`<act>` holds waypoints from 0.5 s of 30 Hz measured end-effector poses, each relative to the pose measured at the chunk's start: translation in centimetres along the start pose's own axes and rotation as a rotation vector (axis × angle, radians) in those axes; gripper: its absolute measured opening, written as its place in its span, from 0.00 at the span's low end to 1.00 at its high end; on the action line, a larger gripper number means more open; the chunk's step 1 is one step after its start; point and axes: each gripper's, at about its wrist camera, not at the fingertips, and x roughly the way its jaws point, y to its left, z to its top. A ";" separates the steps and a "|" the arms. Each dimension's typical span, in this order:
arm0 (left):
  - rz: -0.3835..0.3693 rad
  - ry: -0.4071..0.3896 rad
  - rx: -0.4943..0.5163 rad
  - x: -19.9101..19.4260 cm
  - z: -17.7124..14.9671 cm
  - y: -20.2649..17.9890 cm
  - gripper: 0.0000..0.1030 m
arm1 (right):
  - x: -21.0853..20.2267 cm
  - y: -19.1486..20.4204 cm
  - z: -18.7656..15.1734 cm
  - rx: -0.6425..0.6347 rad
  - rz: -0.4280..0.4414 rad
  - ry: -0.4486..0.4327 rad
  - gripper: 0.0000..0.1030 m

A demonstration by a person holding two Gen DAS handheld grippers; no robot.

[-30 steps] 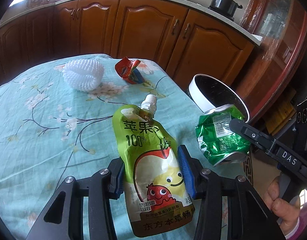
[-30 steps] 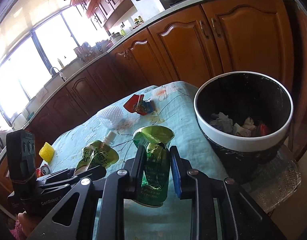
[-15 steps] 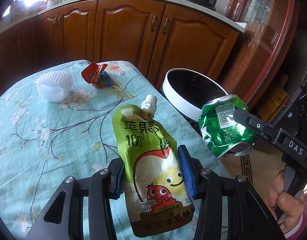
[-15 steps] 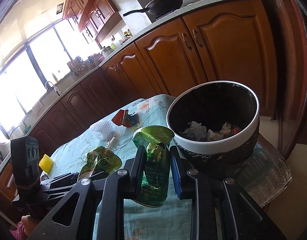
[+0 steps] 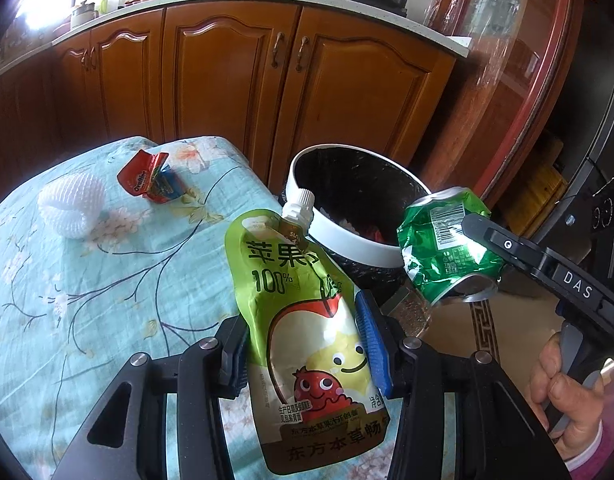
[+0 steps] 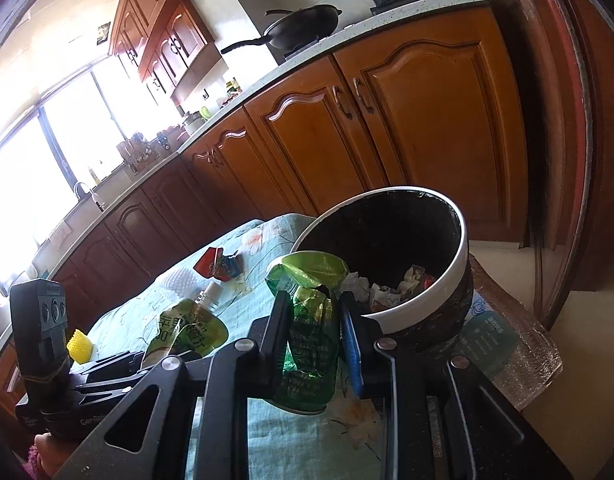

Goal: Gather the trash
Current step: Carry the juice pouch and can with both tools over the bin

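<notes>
The left gripper (image 5: pixel 303 344) clamps a green juice pouch (image 5: pixel 307 320); the right gripper (image 6: pixel 313 320) clamps a crushed green can (image 6: pixel 309 320). Both hang near the bin (image 6: pixel 439 292).

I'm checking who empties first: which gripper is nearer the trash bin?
Right. The right gripper, shut on the crushed green can, is right beside the trash bin rim. The left gripper, shut on the juice pouch, sits farther back above the table.
</notes>
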 end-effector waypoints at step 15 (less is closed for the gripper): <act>-0.031 0.006 0.054 3.6 4.1 -2.8 0.44 | 1.6 -3.1 2.4 0.002 -0.076 -0.013 0.24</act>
